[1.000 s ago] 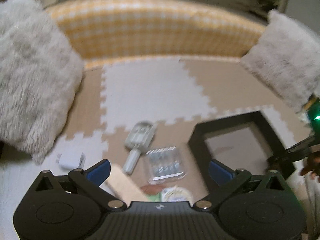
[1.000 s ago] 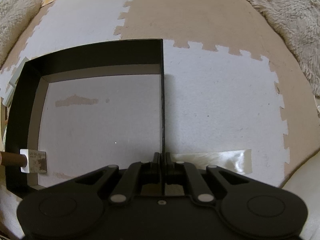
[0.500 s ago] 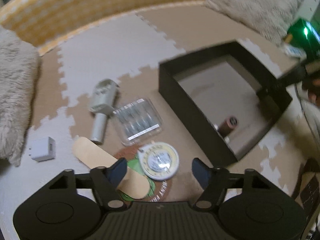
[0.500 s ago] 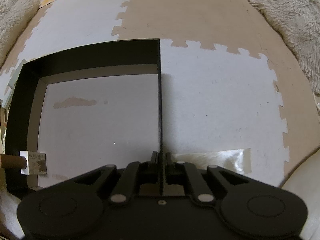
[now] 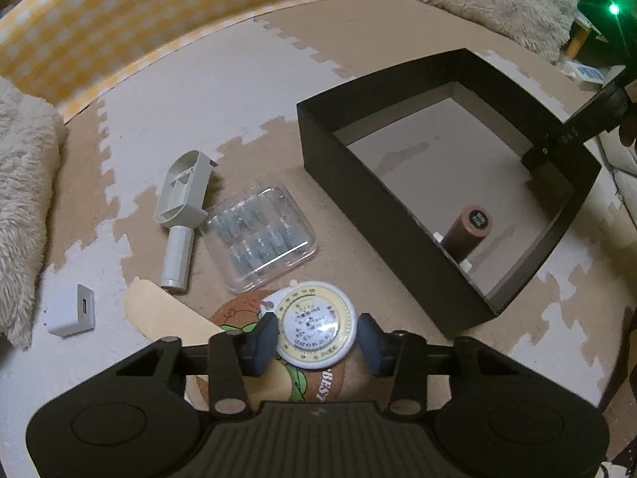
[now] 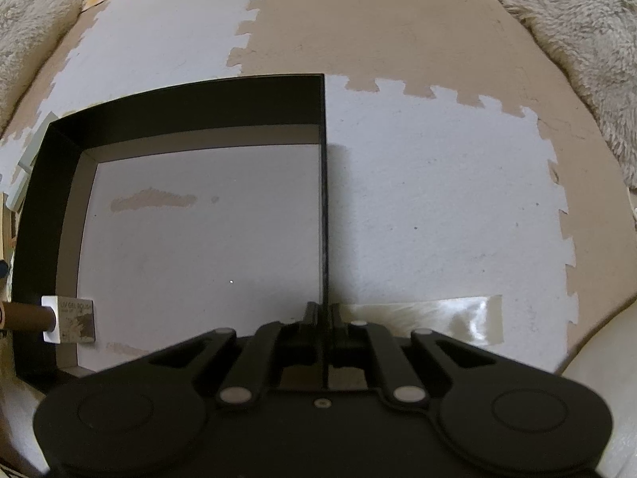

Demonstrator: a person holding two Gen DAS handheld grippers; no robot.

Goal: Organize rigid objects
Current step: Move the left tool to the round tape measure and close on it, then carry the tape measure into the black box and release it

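The left gripper (image 5: 316, 338) jaws, just closing, bracket the round dial thermometer (image 5: 314, 330); the right gripper (image 6: 324, 314) clamps the black box (image 6: 322, 199) wall.

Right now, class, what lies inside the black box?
Inside the black box stands a brown bottle on a white base, near one wall. The near wall hides the floor behind it.

The box (image 5: 358, 183) looks like matt black card, its floor pale and scuffed; the case (image 5: 260, 239) is clear glossy plastic; the dial (image 5: 314, 324) shines under a glossy cover; the coaster (image 5: 239, 310) looks like cork; the scoop (image 5: 183, 203) is dull grey plastic; the mat (image 6: 438, 199) is worn matt foam; the cushions (image 5: 24, 199) are shaggy.
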